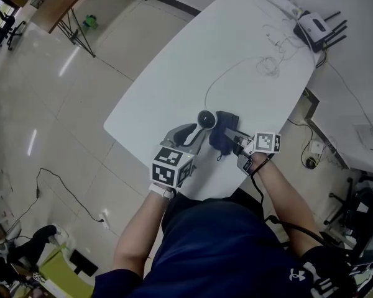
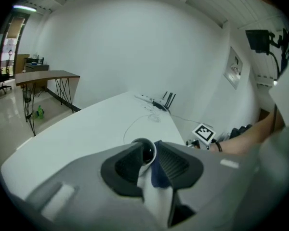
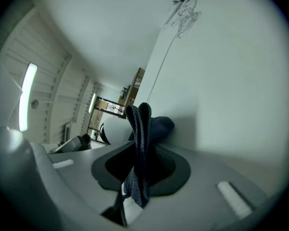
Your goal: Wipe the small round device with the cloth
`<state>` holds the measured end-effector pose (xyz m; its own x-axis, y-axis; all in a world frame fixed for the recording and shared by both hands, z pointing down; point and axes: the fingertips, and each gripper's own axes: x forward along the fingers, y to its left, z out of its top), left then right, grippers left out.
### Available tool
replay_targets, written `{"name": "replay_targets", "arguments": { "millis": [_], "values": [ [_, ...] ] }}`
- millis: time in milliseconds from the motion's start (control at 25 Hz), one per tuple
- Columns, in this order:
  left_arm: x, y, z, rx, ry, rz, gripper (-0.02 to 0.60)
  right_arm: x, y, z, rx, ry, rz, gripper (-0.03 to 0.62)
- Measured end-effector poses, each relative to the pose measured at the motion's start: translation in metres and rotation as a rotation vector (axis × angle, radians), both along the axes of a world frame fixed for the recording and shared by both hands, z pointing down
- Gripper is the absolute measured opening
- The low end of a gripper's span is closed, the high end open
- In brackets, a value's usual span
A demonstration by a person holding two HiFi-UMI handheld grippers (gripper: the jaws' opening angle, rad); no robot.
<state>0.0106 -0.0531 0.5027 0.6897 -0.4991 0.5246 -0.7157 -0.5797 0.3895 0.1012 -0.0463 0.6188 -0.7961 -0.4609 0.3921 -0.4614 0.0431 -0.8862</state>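
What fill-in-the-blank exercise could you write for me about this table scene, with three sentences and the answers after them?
1. The left tool is shut on the small round device, whose shell is ____ in colour.
2. The right tool is shut on a cloth that is dark ____.
3. The router at the far end of the table has several black ____.
Missing words: white; blue; antennas.

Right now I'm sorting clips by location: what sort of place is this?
Probably an office or lab room: a white table bearing an antennaed router, a wooden desk by the wall, glossy tiled floor.
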Motion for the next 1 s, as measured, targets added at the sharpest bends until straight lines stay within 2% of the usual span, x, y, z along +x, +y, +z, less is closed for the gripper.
{"name": "replay_targets", "arguments": {
  "millis": [120, 200, 280, 400, 520, 600, 720, 800, 920, 1000],
  "values": [
    [0.003, -0.004, 0.003, 0.049, -0.049, 0.026, 0.103, 0.013, 0.007, 0.007, 0.016, 0.263, -0.144, 0.080],
    [0.002, -0.003, 0.004, 0.066, -0.064, 0.040, 0.103, 0.029, -0.001, 0.000, 0.061, 0.434, -0.223, 0.080],
    [0.000, -0.003, 0.004, 0.074, -0.072, 0.046, 0.103, 0.040, -0.025, -0.027, 0.152, 0.513, -0.247, 0.080],
    [0.003, -0.006, 0.006, 0.085, -0.080, 0.060, 0.103, 0.030, -0.066, -0.090, 0.370, 0.513, -0.310, 0.081],
    [0.011, -0.010, 0.005, 0.095, -0.072, 0.080, 0.103, -0.003, -0.084, -0.140, 0.626, 0.553, -0.475, 0.080],
    [0.014, -0.013, 0.005, 0.090, -0.051, 0.080, 0.103, -0.027, -0.083, -0.148, 0.741, 0.585, -0.597, 0.080],
    [0.016, -0.016, 0.006, 0.073, -0.027, 0.070, 0.103, -0.054, -0.073, -0.132, 0.800, 0.590, -0.729, 0.080],
    [0.017, -0.015, 0.006, 0.067, -0.022, 0.072, 0.103, -0.061, -0.069, -0.121, 0.813, 0.584, -0.758, 0.080],
    [0.017, -0.012, 0.008, 0.058, -0.021, 0.076, 0.103, -0.056, -0.076, -0.108, 0.798, 0.586, -0.701, 0.080],
    [0.017, -0.009, 0.010, 0.050, -0.021, 0.077, 0.103, -0.045, -0.084, -0.091, 0.724, 0.567, -0.636, 0.080]
  ]
}}
